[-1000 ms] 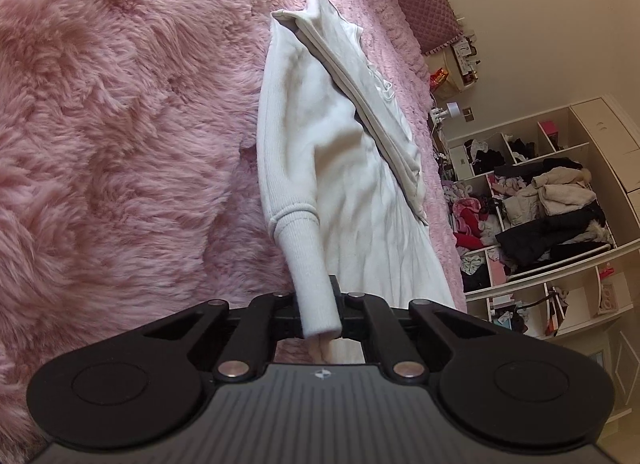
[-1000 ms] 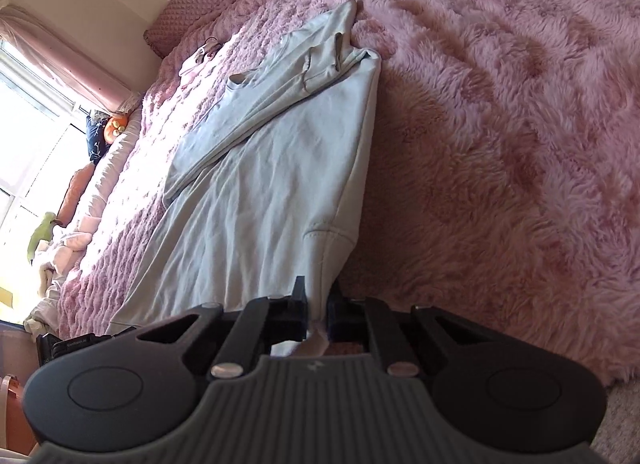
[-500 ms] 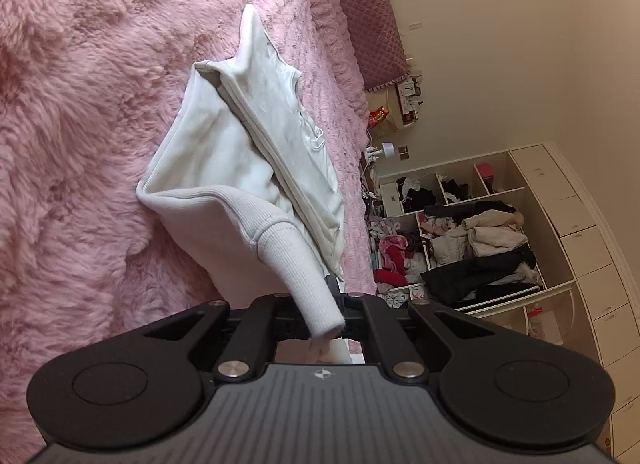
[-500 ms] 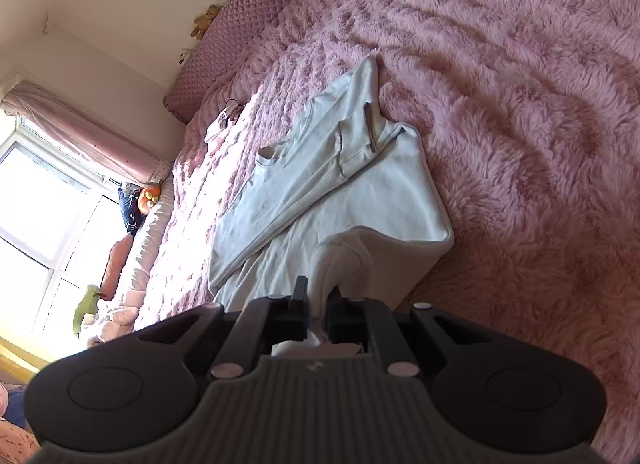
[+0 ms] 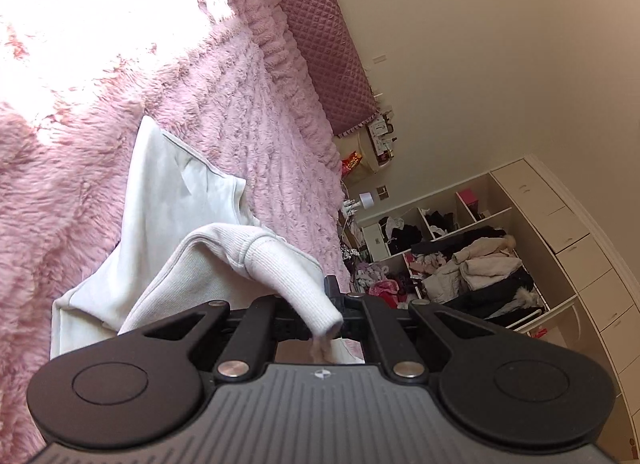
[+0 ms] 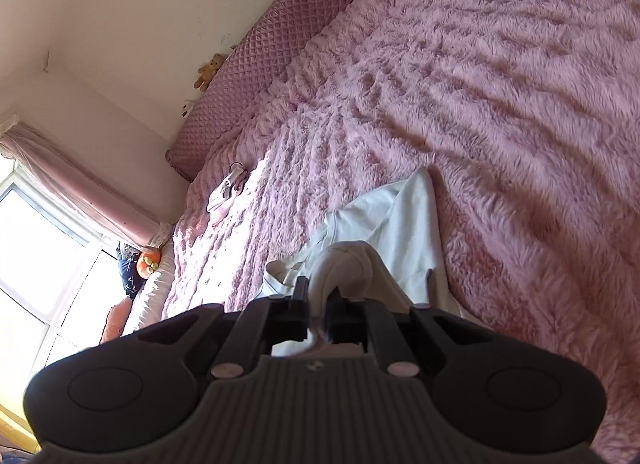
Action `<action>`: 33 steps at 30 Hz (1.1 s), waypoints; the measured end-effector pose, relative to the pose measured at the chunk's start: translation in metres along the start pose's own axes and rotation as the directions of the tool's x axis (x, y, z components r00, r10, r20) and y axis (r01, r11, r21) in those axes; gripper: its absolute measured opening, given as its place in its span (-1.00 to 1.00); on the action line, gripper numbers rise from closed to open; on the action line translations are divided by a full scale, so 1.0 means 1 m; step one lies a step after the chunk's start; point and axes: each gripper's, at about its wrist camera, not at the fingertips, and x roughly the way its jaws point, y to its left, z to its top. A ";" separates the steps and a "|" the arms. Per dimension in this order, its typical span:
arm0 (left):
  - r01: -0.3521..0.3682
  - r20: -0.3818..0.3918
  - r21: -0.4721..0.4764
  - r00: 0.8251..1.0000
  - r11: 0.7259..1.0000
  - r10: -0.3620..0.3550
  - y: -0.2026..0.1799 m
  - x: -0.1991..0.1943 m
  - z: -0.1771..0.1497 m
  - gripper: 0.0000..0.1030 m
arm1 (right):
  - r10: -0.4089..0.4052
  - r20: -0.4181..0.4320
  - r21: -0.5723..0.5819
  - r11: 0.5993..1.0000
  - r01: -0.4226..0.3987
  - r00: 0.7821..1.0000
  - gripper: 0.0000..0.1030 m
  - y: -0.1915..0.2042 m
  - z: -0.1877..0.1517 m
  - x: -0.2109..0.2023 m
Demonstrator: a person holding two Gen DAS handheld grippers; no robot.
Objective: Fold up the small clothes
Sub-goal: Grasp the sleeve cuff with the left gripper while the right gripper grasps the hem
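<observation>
A small white top [image 5: 176, 203] lies on the fluffy pink blanket [image 5: 80, 111], half doubled over on itself. My left gripper [image 5: 324, 316] is shut on the ribbed hem corner [image 5: 288, 264] of the top, which bulges over the jaws. In the right wrist view the same white top [image 6: 404, 232] lies ahead, and my right gripper [image 6: 318, 316] is shut on its other bottom corner [image 6: 352, 268]. Both corners are lifted and carried over the part of the garment that rests on the blanket [image 6: 520, 123]. The fingertips of both grippers are hidden by cloth.
A quilted pink headboard [image 5: 324, 39] runs along the far side of the bed. Open shelves [image 5: 460, 264] stuffed with clothes stand to the right of the bed. A small pink garment [image 6: 224, 195] lies on the blanket near the window [image 6: 36, 256].
Both grippers have risen and travelled forward over the top toward the headboard, dragging its bottom edge along. The flat stretch of cloth ahead has shortened as the garment folds over.
</observation>
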 end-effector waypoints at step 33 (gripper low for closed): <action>-0.228 0.044 0.135 0.973 0.964 0.224 0.044 -0.049 0.030 0.34 | -0.157 0.044 -0.272 0.948 0.163 0.987 0.06 -0.044 0.019 0.032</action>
